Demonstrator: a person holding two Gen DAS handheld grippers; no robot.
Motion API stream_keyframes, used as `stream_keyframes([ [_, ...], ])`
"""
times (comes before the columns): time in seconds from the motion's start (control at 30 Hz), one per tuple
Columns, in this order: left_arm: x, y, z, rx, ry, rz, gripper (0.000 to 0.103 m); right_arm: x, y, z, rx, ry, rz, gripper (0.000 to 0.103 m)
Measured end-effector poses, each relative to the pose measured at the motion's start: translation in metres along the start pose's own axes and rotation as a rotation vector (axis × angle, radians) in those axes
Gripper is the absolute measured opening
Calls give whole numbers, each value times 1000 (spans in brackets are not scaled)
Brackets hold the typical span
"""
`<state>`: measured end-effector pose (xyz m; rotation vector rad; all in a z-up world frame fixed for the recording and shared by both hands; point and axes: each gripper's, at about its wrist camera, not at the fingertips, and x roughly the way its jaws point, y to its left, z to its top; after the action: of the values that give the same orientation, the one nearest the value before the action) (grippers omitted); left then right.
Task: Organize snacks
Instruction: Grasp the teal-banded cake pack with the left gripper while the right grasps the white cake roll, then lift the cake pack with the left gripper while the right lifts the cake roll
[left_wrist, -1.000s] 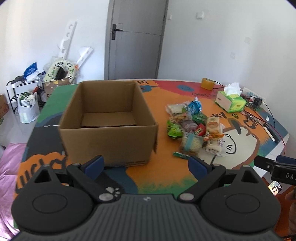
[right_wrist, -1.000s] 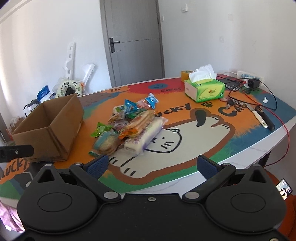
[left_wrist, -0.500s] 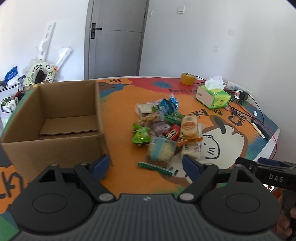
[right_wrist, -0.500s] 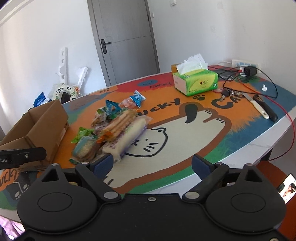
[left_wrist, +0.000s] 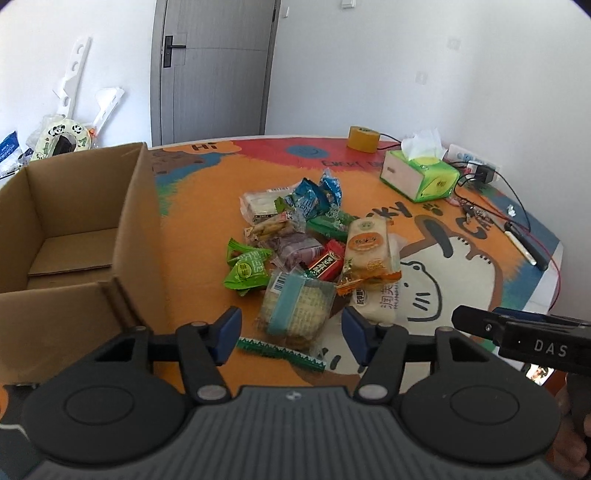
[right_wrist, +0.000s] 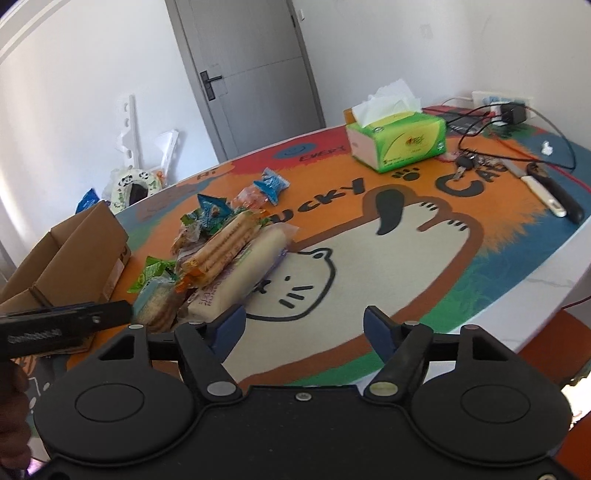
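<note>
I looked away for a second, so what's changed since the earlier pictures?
Both grippers moved in toward the snack pile, and their jaws have been closing: left gripper and right gripper both narrower, holding nothing. The snacks, cardboard box and tissue box stayed put.

Left gripper (left_wrist: 291, 334): we note its jaws have just been closing, blue pads nearer together than a second ago, nothing pressed between them. In its view the cardboard box (left_wrist: 74, 240) has slid from frame centre to the left edge, and the snack pile (left_wrist: 310, 251) has come to the centre, larger.

Right gripper (right_wrist: 301, 328): jaws likewise just closing, nothing between them. In its view the pile has drawn nearer at lower left; the tissue box (right_wrist: 399, 138) sits higher and larger.
</note>
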<state>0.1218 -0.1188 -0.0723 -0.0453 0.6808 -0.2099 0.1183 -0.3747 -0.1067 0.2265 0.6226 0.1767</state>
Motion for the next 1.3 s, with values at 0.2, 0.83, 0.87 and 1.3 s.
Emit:
stream_keyframes([
  [0.2, 19, -1, 4, 18, 3, 29, 59, 12, 12, 5, 6, 8, 44, 70],
  [0.83, 13, 5, -11, -67, 4, 7, 46, 32, 33, 9, 20, 47, 74, 71],
  [0.87, 12, 6, -11, -70, 3, 11, 46, 32, 33, 10, 22, 47, 76, 71],
  [1.3, 10, 10, -13, -109, 8, 32, 46, 50, 38, 11, -5, 81, 67, 59],
])
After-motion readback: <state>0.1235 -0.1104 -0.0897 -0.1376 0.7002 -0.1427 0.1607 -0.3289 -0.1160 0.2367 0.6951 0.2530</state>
